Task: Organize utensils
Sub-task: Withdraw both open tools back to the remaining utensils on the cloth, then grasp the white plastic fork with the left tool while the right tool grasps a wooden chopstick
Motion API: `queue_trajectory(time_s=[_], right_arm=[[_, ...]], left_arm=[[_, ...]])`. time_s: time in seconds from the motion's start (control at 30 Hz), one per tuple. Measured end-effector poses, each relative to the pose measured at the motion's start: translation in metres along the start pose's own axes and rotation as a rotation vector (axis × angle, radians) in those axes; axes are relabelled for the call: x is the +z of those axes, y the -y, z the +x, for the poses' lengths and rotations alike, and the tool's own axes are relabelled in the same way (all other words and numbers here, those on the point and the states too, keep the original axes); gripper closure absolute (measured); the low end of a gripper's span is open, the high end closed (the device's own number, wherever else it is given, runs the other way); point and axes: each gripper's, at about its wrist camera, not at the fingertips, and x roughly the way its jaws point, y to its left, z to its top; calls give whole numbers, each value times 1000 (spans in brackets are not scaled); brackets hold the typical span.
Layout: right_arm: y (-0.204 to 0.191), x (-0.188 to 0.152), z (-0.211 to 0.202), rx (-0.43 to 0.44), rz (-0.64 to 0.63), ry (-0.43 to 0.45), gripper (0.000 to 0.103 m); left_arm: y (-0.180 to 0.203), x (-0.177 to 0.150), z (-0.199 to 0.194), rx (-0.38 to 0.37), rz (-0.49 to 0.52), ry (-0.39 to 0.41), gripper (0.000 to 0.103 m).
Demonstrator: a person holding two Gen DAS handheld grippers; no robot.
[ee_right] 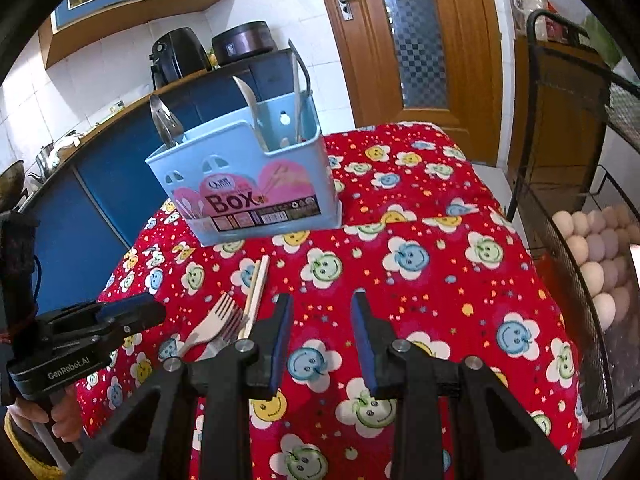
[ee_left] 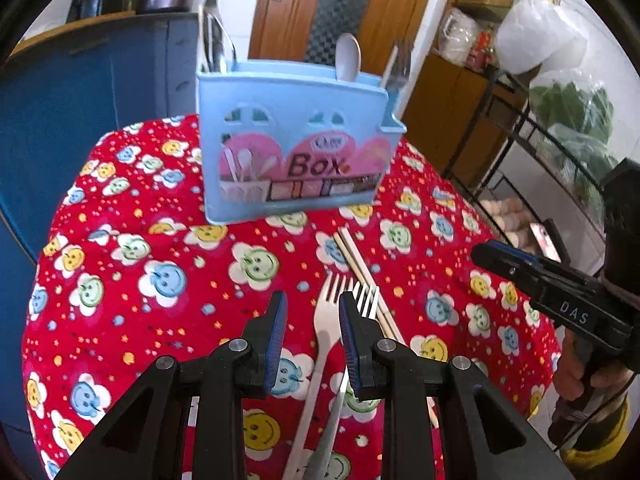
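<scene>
- Kitchen bkgd: blue cabinets at 9–10 o'clock, wood door at 12, wire rack w/ eggs (ee_right: 600,248) at 3. Bench (ee_right: 440,208) is covered w/ red smiley-flower cloth.
- Left hand-held gripper (ee_left: 313,336): jaws apart, released, nothing clamped. It hangs low over the loose utensils at 6 o'clock of its view; whether it touches them I can't tell.
- White fork (ee_left: 328,320) lies on the cloth between the left jaws, tines toward 12. A metal fork (ee_left: 366,300) lies just beside it toward 3, partly hidden by the jaw.
- Chopsticks (ee_left: 360,264), a pair, lie flat just beside the forks, tips toward the box at 11–12.
- Blue utensil box (ee_left: 296,148) stands upright at far end of cloth, 12 o'clock. Already holds metal pieces (ee_left: 214,40) on its left side, a white spoon (ee_left: 348,58) mid, a fork (ee_left: 400,64) at right.
- Right hand-held gripper (ee_right: 322,340): jaws apart, empty, over bare cloth at 6 o'clock of its view, apart from the utensils.
- Progress, as I judge: roughly over half done. Left: 2 forks + chopsticks into box. Likely next pick = white fork.
</scene>
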Motion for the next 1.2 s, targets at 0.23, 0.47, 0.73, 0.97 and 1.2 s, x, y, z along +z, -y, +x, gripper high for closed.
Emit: queue_trajectory(time_s=[0.23, 0.47, 0.73, 0.97, 1.2], right_arm=[[1, -7, 2, 9, 5, -12, 69], [5, -11, 6, 19, 22, -27, 69], [5, -12, 8, 23, 19, -37, 69], [4, -13, 13, 28, 18, -53, 69], [0, -13, 19, 26, 5, -72, 69]], left_arm=[[3, -6, 22, -1, 8, -78, 76], [7, -14, 43, 32, 51, -158, 76], [-1, -12, 46, 163, 12, -90, 75], [-18, -6, 47, 127, -51, -103, 75], [-33, 10, 56, 41, -91, -117, 75]])
